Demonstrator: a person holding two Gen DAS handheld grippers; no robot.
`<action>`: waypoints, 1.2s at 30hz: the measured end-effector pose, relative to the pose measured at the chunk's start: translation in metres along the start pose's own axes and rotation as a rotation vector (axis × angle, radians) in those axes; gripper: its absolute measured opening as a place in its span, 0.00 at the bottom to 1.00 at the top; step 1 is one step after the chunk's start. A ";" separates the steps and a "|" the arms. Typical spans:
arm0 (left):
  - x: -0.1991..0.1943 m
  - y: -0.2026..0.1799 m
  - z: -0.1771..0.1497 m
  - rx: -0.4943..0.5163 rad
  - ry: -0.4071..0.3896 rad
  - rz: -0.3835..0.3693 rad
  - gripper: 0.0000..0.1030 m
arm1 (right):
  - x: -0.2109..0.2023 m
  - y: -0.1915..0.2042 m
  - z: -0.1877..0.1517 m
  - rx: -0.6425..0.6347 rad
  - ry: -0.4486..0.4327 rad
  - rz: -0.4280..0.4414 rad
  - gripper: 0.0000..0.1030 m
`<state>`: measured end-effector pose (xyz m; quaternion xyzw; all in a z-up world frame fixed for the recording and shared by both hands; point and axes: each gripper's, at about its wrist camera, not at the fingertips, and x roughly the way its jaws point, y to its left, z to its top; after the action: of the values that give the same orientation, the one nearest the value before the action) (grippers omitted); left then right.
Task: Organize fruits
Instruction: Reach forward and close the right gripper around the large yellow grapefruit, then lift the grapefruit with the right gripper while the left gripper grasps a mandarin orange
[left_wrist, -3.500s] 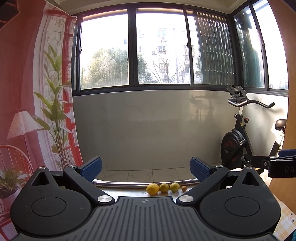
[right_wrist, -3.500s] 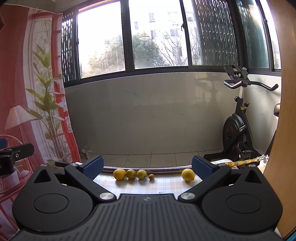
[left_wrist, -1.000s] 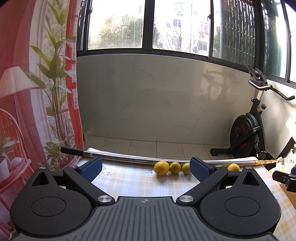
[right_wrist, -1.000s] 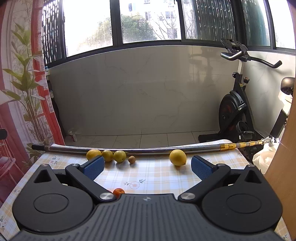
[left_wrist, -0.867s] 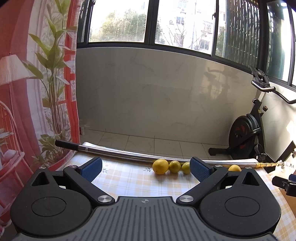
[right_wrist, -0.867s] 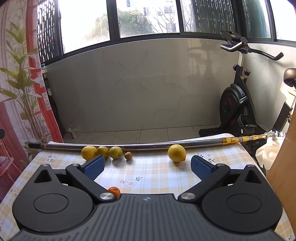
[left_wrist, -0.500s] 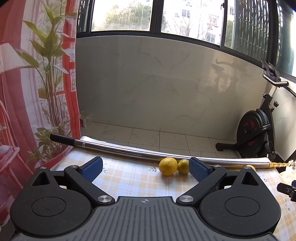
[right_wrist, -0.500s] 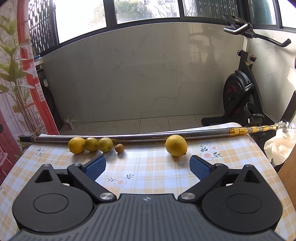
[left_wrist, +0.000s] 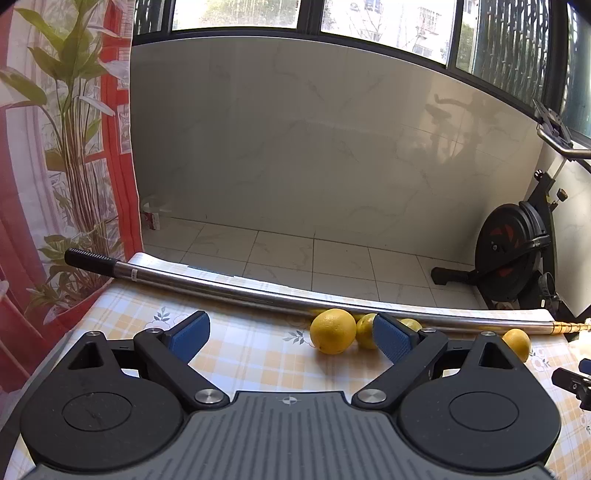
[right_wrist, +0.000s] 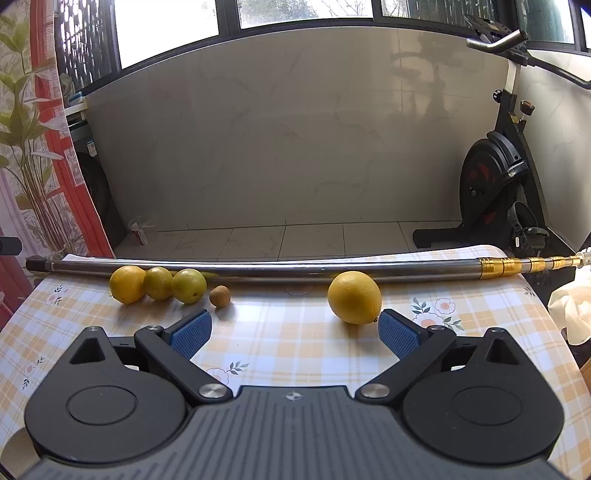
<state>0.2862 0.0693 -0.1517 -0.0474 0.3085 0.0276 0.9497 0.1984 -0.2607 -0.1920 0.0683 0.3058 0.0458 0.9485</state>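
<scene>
Three yellow citrus fruits (right_wrist: 127, 284) lie in a row along a metal pole, with a small brown fruit (right_wrist: 219, 295) beside them. A larger lone lemon (right_wrist: 354, 297) lies further right, just ahead of my right gripper (right_wrist: 293, 332), which is open and empty. In the left wrist view the row's first fruit (left_wrist: 332, 331) sits just ahead of my left gripper (left_wrist: 291, 332), which is open and empty; the others are partly hidden by its right finger. The lone lemon (left_wrist: 517, 343) shows far right.
A long steel pole (right_wrist: 258, 269) lies across the far edge of the checked tablecloth (right_wrist: 288, 343). An exercise bike (right_wrist: 491, 184) stands on the floor at right. A red plant-print curtain (left_wrist: 55, 147) hangs at left. White crumpled material (right_wrist: 570, 306) sits at the table's right edge.
Both grippers have tilted downward and moved closer to the table; the fruits now appear larger and nearer. The small orange fruit near the right gripper's left finger is no longer visible.
</scene>
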 end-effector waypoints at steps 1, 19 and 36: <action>0.004 0.000 0.000 0.007 0.002 -0.001 0.93 | 0.004 -0.003 0.000 0.002 0.002 0.004 0.96; 0.067 0.000 0.003 -0.005 0.076 0.022 0.93 | 0.118 -0.038 0.009 -0.168 0.094 -0.058 0.78; 0.061 0.005 -0.012 -0.006 0.155 0.041 0.88 | 0.144 -0.044 0.006 -0.163 0.196 -0.094 0.58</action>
<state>0.3286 0.0747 -0.1976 -0.0457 0.3820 0.0441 0.9220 0.3205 -0.2862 -0.2772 -0.0281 0.3950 0.0323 0.9177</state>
